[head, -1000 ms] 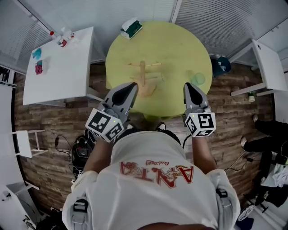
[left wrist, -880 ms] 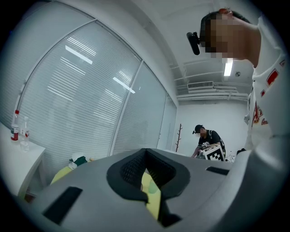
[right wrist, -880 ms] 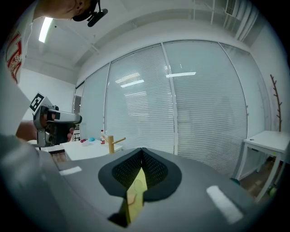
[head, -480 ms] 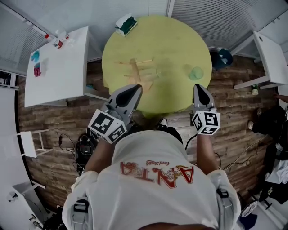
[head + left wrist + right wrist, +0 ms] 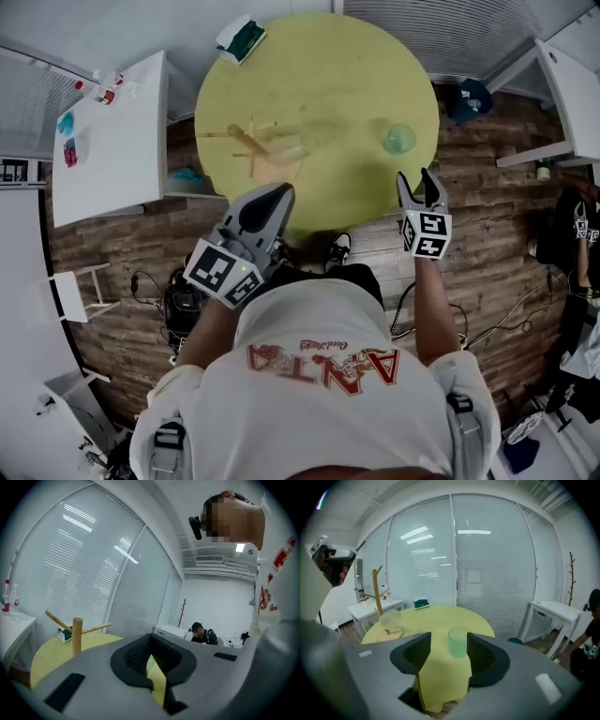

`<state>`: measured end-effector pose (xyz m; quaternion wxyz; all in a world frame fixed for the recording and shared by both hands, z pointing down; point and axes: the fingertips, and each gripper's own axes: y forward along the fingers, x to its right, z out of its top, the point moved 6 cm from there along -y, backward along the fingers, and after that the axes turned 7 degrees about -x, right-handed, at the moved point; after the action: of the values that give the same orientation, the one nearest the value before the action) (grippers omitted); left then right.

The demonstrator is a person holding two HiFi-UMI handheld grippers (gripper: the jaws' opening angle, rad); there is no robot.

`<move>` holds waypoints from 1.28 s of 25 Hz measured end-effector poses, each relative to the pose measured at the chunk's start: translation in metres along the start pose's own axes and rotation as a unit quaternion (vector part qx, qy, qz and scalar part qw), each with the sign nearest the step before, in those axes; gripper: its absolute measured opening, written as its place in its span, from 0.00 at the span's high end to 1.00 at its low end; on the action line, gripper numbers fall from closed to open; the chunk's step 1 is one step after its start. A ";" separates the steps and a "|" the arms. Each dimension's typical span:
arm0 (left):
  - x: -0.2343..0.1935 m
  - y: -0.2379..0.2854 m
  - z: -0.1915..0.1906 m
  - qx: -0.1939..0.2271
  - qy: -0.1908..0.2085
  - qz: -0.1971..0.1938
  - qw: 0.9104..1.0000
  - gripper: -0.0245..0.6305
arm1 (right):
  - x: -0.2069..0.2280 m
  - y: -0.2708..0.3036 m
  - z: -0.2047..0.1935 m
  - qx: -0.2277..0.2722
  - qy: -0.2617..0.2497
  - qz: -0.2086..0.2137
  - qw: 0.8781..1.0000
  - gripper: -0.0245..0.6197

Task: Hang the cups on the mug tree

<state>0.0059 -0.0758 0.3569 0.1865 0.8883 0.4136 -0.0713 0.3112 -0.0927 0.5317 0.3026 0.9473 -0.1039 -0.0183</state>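
Note:
A wooden mug tree [image 5: 251, 150] stands on the left part of the round yellow table [image 5: 337, 75], with a clear cup [image 5: 291, 150] at its base side. The tree [image 5: 377, 597] and clear cup [image 5: 390, 619] also show in the right gripper view. A green cup [image 5: 398, 139] stands upright near the table's right edge. My right gripper [image 5: 418, 178] hovers at the near edge just short of it. Its jaws are opening with nothing between them, and the green cup [image 5: 458, 642] shows farther ahead through the gap. My left gripper [image 5: 279, 190] is shut and empty, near the edge below the tree [image 5: 77, 634].
A green and white box [image 5: 241, 37] lies at the table's far edge. A white side table [image 5: 108, 141] with bottles [image 5: 98, 89] stands to the left, and a white desk [image 5: 572, 94] to the right. A seated person [image 5: 577, 234] is at far right. Cables lie on the wooden floor.
The right gripper's jaws have gone from shut to open as it reached toward the green cup. The head view has shifted, so the table sits higher in the frame.

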 end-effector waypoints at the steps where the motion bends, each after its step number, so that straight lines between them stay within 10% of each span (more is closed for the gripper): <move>1: 0.001 0.004 -0.003 -0.004 -0.005 0.000 1.000 0.95 | 0.005 0.009 -0.006 -0.013 -0.007 0.000 1.000 0.62; 13: -0.005 0.021 -0.027 -0.024 -0.027 0.050 0.998 0.95 | 0.044 0.117 -0.038 -0.124 -0.057 0.028 0.990 0.48; 32: -0.032 0.009 -0.023 -0.010 -0.045 0.098 0.994 0.95 | 0.033 0.166 -0.024 -0.133 -0.088 0.052 0.986 0.43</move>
<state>-0.0087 -0.0951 0.3898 0.2201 0.9186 0.3162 -0.0879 0.3145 -0.2177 0.6474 0.4158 0.8867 -0.1759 -0.0996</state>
